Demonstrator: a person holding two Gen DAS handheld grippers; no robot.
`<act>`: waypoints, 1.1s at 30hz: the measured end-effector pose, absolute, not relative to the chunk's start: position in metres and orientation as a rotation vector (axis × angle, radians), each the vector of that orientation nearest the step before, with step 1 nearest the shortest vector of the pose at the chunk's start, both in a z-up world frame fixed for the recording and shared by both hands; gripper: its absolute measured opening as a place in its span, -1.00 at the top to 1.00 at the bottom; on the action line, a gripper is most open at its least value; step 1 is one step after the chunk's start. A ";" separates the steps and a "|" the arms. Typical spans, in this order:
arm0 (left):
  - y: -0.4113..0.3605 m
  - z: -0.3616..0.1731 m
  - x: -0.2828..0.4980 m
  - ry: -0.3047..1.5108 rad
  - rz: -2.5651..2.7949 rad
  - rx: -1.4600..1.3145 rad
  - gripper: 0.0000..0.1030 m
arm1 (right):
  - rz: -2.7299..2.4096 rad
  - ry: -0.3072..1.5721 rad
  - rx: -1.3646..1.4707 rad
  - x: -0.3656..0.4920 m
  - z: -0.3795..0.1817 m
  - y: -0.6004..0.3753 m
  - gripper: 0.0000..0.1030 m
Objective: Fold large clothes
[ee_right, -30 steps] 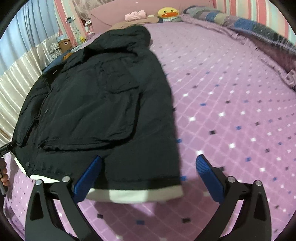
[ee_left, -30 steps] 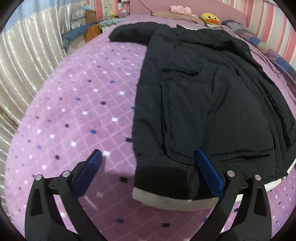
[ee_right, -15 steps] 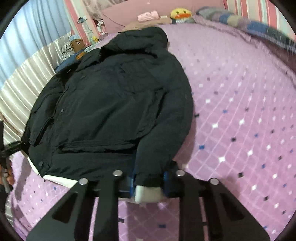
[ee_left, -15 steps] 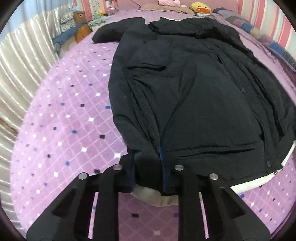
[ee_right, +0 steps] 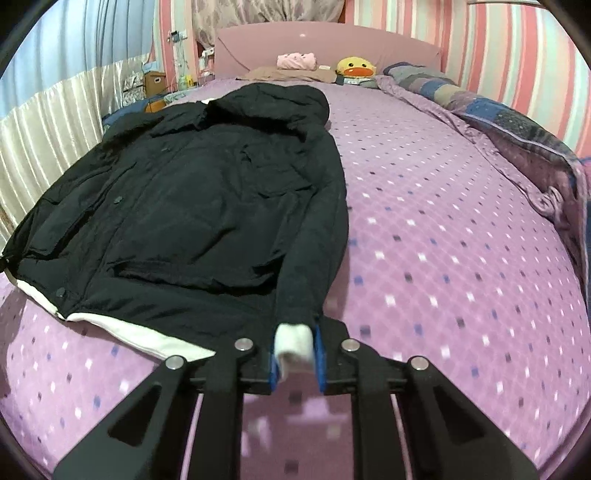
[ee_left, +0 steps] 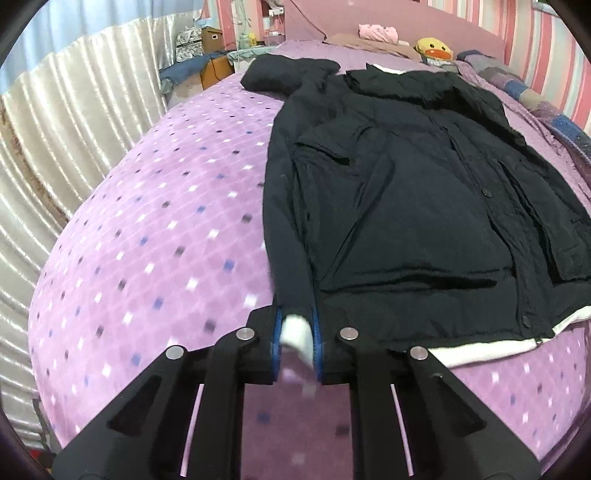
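Observation:
A large black hooded jacket with a white lining lies front up on a purple dotted bed; it also shows in the right wrist view. My left gripper is shut on the white cuff of the jacket's left sleeve, lifted off the bed. My right gripper is shut on the white cuff of the right sleeve, also lifted. The white hem runs along the near edge.
A pleated cream curtain hangs along the left of the bed. A rumpled patchwork quilt lies along the right side. Pillows, a pink item and a yellow duck toy sit at the headboard. Boxes stand at the far left.
Both grippers were open over the jacket's lower corners, then closed on the sleeve ends. Now both have lifted and pulled the cuffs back toward me, stretching the sleeves straight.

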State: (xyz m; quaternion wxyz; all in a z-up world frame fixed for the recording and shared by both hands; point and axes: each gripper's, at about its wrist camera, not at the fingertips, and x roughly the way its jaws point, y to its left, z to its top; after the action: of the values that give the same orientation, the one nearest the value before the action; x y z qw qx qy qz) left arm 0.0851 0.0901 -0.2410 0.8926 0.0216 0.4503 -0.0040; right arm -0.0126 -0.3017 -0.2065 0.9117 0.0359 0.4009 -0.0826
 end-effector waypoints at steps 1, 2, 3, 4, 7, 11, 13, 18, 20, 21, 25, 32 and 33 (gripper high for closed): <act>0.093 -0.240 0.077 0.930 -0.007 0.039 0.81 | -0.172 0.813 0.076 -0.021 -0.202 -0.299 0.76; 0.096 -0.237 0.068 0.921 -0.004 0.028 0.82 | -0.173 0.802 0.074 -0.027 -0.197 -0.298 0.77; 0.098 -0.234 0.060 0.913 -0.004 0.020 0.83 | -0.175 0.794 0.070 -0.032 -0.194 -0.295 0.77; 0.100 -0.232 0.055 0.913 -0.008 0.014 0.83 | -0.177 0.800 0.064 -0.034 -0.193 -0.294 0.77; 0.109 -0.233 0.053 0.927 -0.024 -0.011 0.82 | -0.177 0.834 0.088 -0.033 -0.206 -0.304 0.77; 0.124 -0.239 0.062 0.945 -0.032 -0.041 0.80 | -0.188 0.852 0.093 -0.023 -0.214 -0.306 0.75; 0.123 -0.242 0.063 0.949 -0.024 -0.034 0.76 | -0.193 0.859 0.093 -0.021 -0.214 -0.307 0.69; 0.119 -0.242 0.063 0.963 0.008 -0.029 0.36 | -0.209 0.882 0.102 -0.026 -0.210 -0.314 0.21; 0.121 -0.239 0.063 0.966 0.014 -0.034 0.09 | -0.219 0.894 0.129 -0.026 -0.208 -0.320 0.10; 0.119 -0.238 0.064 0.968 0.020 -0.031 -0.07 | -0.230 0.898 0.137 -0.026 -0.205 -0.323 0.00; 0.119 -0.222 0.068 0.954 0.046 -0.010 -0.52 | -0.250 0.904 0.147 -0.018 -0.192 -0.332 -0.24; 0.112 -0.198 0.116 0.928 0.059 0.014 -0.76 | -0.256 0.899 0.073 0.037 -0.178 -0.341 -0.33; 0.110 -0.198 0.127 0.927 0.057 0.016 -0.80 | -0.256 0.895 0.080 0.048 -0.179 -0.342 -0.33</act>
State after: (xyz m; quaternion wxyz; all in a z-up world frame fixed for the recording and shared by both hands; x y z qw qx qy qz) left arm 0.1266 0.1095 -0.1980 0.8940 0.0076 0.4471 0.0274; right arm 0.0480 -0.3421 -0.1787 0.8928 0.0385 0.4316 -0.1233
